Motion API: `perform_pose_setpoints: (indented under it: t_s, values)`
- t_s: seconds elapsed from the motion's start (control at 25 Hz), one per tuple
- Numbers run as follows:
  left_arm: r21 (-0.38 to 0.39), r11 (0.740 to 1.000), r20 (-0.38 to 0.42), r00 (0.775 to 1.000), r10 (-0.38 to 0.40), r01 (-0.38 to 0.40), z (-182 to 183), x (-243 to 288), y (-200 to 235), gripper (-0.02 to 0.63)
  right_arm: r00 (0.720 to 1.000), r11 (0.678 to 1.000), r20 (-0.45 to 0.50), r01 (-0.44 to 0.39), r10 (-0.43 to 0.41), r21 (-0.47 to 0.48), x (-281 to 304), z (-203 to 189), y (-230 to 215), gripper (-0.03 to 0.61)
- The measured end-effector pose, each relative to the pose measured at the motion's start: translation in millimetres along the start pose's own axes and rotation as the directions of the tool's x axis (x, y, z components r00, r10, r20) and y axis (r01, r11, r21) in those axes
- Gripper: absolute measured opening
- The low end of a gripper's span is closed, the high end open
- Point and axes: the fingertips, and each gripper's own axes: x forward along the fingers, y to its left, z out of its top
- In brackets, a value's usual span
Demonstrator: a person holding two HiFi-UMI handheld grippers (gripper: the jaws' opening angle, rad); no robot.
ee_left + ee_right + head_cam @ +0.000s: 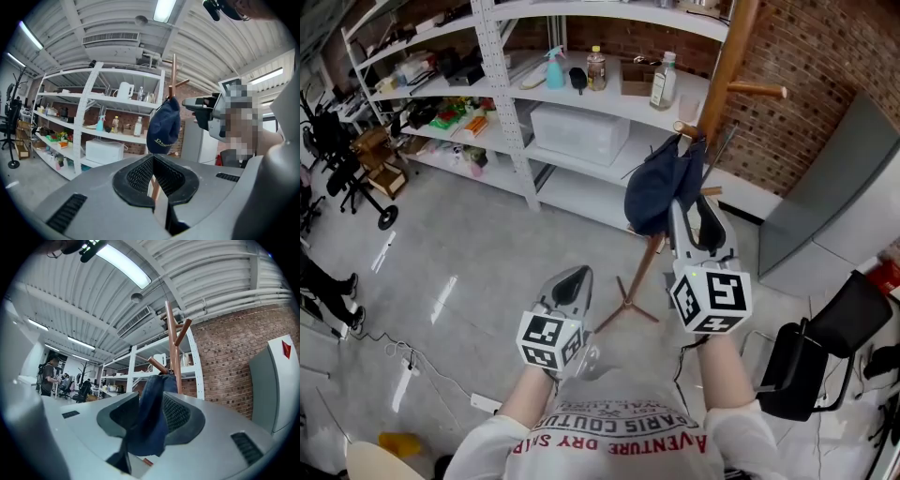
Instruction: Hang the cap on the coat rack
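Note:
A navy cap (656, 192) hangs by its back strap from a lower peg (684, 128) of the wooden coat rack (727, 66). My right gripper (694, 217) reaches up from below and is shut on the cap's lower cloth. In the right gripper view the blue cap (150, 423) fills the gap between the jaws of my right gripper (151, 399), with the rack pole (172, 348) just behind. My left gripper (572, 281) is lower and to the left, shut and empty. In the left gripper view, that gripper (153, 161) faces the cap (163, 126), the rack (173, 75) and the right gripper (201, 110).
White metal shelving (502, 89) with bottles and a white box (579, 131) stands behind the rack. The rack's feet (628, 305) spread on the grey floor. A grey cabinet (844, 206) and a black chair (820, 347) are to the right.

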Motion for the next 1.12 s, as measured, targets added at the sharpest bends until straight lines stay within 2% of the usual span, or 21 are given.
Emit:
perform_pose_setpoints:
  t_s: [0.16,0.4,0.56,0.8,1.12]
  values:
    - [0.003,1.000,0.003,1.000,-0.017,0.017,1,-7,-7,0.006,1.000,1.000,0.001,-0.007,0.007,0.015,-24,-4,9,0.114]
    - [0.001,0.999,0.007,0.999,-0.038,0.038,1,-19,-15,0.006,0.996,0.998,-0.088,0.003,0.002,0.065,-53,-43,21,0.109]
    - [0.003,0.999,0.007,0.999,-0.051,0.051,-1,-27,-21,0.006,0.991,0.995,-0.134,0.039,-0.026,0.095,-76,-73,25,0.037]
    - [0.003,0.998,0.004,0.998,-0.066,0.066,-1,-31,-29,0.006,0.981,0.992,-0.193,0.050,-0.027,0.114,-102,-116,39,0.015]
    - [0.002,0.996,0.011,0.996,-0.085,0.085,-2,-34,-40,0.006,0.974,0.995,-0.224,0.030,-0.008,0.093,-123,-132,53,0.014]
